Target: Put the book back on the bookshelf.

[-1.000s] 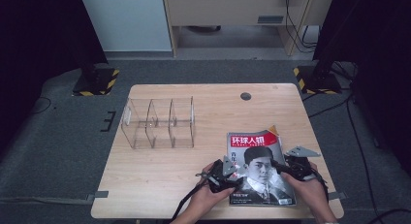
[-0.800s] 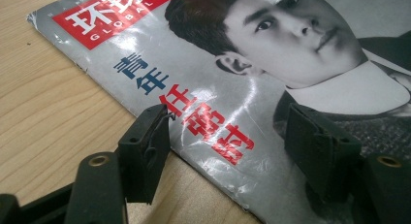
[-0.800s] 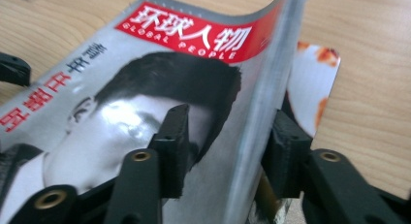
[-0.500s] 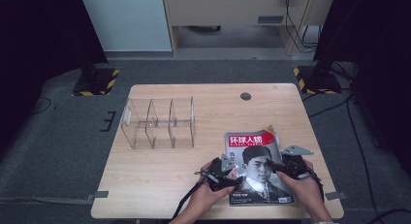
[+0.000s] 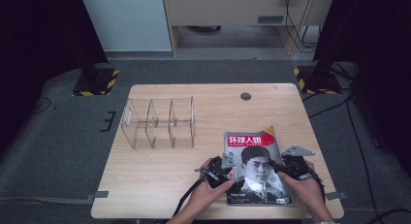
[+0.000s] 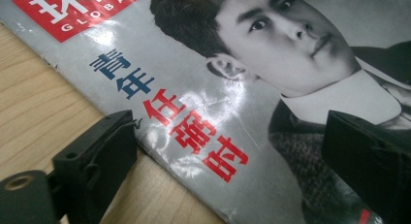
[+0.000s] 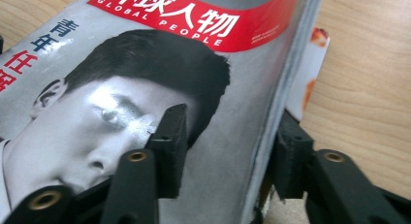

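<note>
A magazine [image 5: 257, 166] with a red title band and a portrait cover lies on the table [image 5: 160, 190] near its front right. My left gripper [image 5: 225, 171] is at the magazine's left edge. Its jaws have just been opening and now stand wide apart [image 6: 230, 124], one over the wood and one over the cover [image 6: 242, 88], gripping nothing. My right gripper [image 5: 290, 168] is at the right edge. Its jaws [image 7: 231, 117] have just been closing; one fingertip [image 7: 169, 136] rests on the cover [image 7: 121, 88], the other sits outside the edge, with a gap left.
A clear plastic organizer [image 5: 157, 122] with several compartments stands at the table's left middle. A dark round hole [image 5: 245, 95] marks the back of the table. An orange-and-white page corner [image 7: 315, 59] pokes out beneath the magazine's right edge.
Both hands stay at the magazine's two sides and the magazine has hardly shifted. The small high views do not show the jaws moving.
</note>
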`<action>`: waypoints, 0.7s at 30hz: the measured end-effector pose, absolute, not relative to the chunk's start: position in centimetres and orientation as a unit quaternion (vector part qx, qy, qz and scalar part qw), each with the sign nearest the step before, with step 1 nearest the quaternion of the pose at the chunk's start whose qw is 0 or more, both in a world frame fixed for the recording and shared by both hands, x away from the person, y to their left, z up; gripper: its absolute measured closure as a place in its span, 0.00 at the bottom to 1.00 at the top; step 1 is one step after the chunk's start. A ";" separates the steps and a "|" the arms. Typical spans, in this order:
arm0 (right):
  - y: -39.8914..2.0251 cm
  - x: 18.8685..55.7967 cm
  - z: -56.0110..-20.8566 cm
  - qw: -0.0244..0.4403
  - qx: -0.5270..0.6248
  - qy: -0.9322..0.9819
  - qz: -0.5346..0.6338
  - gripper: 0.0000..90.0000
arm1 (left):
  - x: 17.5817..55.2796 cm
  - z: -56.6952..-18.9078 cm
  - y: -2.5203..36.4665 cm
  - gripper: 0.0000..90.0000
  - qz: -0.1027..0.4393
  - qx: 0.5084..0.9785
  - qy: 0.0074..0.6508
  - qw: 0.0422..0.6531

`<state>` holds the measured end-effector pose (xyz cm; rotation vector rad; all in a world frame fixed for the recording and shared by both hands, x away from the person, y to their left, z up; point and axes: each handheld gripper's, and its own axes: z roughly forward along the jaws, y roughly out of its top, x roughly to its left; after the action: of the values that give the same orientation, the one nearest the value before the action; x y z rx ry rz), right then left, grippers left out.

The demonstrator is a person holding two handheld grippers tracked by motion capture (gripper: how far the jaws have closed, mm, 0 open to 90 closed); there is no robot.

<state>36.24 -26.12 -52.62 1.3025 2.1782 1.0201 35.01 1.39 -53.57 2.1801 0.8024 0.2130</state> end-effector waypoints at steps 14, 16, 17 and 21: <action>-26.0 36.3 -52.4 0.200 0.474 0.774 0.368 0.79 | 35.7 -53.6 0.9 0.00 0.097 0.873 0.298 0.374; -26.3 36.3 -52.0 0.197 0.476 0.767 0.382 0.88 | 35.8 -53.6 1.2 0.00 0.091 0.868 0.304 0.382; -26.3 36.3 -51.8 0.196 0.477 0.764 0.389 0.89 | 35.9 -53.6 1.3 0.01 0.088 0.866 0.308 0.385; -26.0 36.1 -51.2 0.203 0.465 0.767 0.393 0.94 | 36.2 -53.6 1.6 0.02 0.078 0.860 0.316 0.393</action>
<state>36.06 -25.97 -51.18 1.2972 2.1400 1.0964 36.18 1.57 -53.59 2.1824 0.8023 0.1991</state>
